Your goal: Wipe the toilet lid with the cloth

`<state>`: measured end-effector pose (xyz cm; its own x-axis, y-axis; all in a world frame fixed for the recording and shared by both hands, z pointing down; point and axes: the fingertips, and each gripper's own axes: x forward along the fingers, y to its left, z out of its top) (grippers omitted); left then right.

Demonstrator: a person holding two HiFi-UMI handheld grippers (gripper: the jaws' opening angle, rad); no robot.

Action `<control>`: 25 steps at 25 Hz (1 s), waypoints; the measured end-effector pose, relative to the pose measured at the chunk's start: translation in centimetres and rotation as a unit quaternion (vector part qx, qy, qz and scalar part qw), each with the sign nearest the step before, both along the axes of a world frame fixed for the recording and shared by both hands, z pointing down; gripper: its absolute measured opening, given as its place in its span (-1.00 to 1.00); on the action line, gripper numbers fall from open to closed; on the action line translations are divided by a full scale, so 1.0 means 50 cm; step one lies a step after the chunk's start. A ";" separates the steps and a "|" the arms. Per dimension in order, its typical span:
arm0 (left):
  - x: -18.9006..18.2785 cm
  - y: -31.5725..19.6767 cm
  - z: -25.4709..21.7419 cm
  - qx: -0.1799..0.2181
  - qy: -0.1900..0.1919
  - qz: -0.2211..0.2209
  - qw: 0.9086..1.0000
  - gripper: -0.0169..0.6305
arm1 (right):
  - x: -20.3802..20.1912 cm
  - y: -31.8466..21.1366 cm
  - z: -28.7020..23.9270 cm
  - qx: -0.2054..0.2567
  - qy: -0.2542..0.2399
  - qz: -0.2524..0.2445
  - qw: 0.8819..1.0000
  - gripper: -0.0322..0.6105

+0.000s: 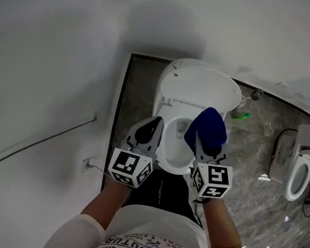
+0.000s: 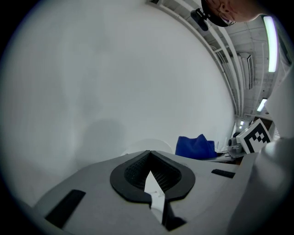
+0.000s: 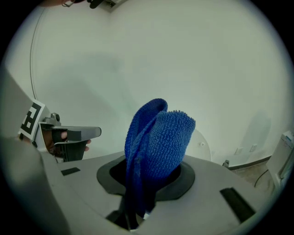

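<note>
Right hand-held gripper [image 1: 200, 148] pinches the blue cloth [image 1: 207, 130] over the toilet [image 1: 200, 87]; left hand-held gripper [image 1: 149, 128] is closed.

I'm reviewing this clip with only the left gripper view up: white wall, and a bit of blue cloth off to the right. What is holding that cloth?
Observer: The right gripper has the blue cloth clamped between its jaws, with a folded wad standing up out of them.
Operator: And the toilet? All I get is a pale curve above the jaws.
Observer: In the head view the toilet lid is raised and leans back toward the wall. The bowl is open below it, and the cloth is over the bowl's right side.
</note>
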<state>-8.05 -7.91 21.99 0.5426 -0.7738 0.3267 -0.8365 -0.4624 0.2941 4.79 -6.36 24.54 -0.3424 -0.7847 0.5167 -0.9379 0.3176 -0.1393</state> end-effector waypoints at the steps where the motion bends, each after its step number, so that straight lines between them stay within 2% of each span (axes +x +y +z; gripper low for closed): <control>1: -0.002 -0.012 0.005 0.003 -0.001 -0.008 1.000 -0.93 | -0.004 -0.017 0.011 -0.001 0.000 -0.007 1.000 -0.59; 6: -0.002 -0.061 0.053 0.004 0.008 -0.025 1.000 -0.93 | -0.025 -0.104 0.074 0.014 0.013 -0.044 0.999 -0.59; 12: -0.013 -0.091 0.156 -0.013 0.005 -0.034 0.999 -0.93 | -0.070 -0.188 0.154 0.044 0.031 -0.088 0.995 -0.59; 16: -0.032 -0.111 0.210 -0.020 0.010 -0.059 0.998 -0.93 | -0.109 -0.243 0.198 0.059 0.023 -0.110 0.992 -0.59; 25: -0.043 -0.101 0.255 -0.027 0.038 -0.098 0.994 -0.93 | -0.171 -0.309 0.219 0.099 0.016 -0.134 0.986 -0.59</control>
<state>-10.18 -12.97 34.73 0.4073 -0.8500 0.3341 -0.8837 -0.2744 0.3793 -3.75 -21.82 35.47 -0.5368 -0.7549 0.3768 -0.8199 0.5721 -0.0220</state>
